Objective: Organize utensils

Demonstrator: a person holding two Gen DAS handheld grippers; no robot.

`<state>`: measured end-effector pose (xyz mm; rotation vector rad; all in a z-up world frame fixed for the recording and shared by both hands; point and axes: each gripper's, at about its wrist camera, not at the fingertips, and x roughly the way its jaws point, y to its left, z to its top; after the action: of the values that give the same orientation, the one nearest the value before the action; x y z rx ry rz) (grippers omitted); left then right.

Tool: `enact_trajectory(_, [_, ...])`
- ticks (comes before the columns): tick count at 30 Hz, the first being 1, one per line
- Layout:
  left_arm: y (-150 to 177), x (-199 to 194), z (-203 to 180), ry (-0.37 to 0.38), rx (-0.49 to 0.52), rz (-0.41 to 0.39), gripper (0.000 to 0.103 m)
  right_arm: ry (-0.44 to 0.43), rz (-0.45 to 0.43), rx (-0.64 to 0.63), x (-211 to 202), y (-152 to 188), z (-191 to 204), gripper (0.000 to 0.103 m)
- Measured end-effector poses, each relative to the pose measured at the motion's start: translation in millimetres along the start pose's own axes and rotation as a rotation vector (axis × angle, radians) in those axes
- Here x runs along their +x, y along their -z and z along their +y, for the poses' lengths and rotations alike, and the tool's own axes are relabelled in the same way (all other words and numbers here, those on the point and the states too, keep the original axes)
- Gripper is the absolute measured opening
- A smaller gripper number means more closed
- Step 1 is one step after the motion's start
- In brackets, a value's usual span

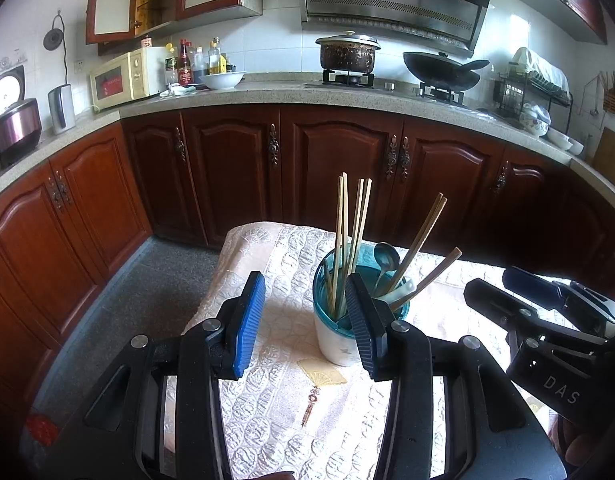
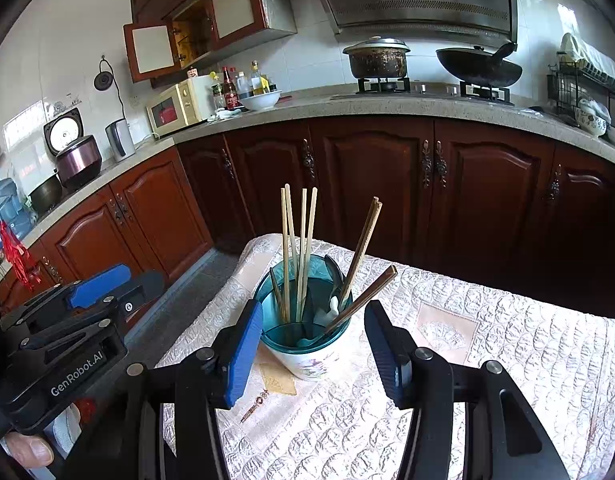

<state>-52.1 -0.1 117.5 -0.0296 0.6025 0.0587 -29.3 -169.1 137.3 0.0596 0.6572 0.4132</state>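
Two grippers are hovering with jaws apart and empty — the right gripper is framing the utensil cup at frame centre, the left gripper just beside it. Nudging the leaning chopsticks risks tipping the cup.

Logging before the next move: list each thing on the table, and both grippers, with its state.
utensil holder: upright, on the tablecloth
chopsticks: standing in holder
dark chopsticks: in holder, leaning
metal spoon: in holder, bowl up
left gripper: open, empty
right gripper: open, empty
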Motion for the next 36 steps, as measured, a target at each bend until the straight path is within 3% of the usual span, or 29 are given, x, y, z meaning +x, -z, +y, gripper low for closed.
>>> enact_trajectory(36, [5.3,7.5,-2.4,-0.025,0.010,0.002,0.041,-0.002,0.029,-0.010,15.8,3.4,-1.3,0.051])
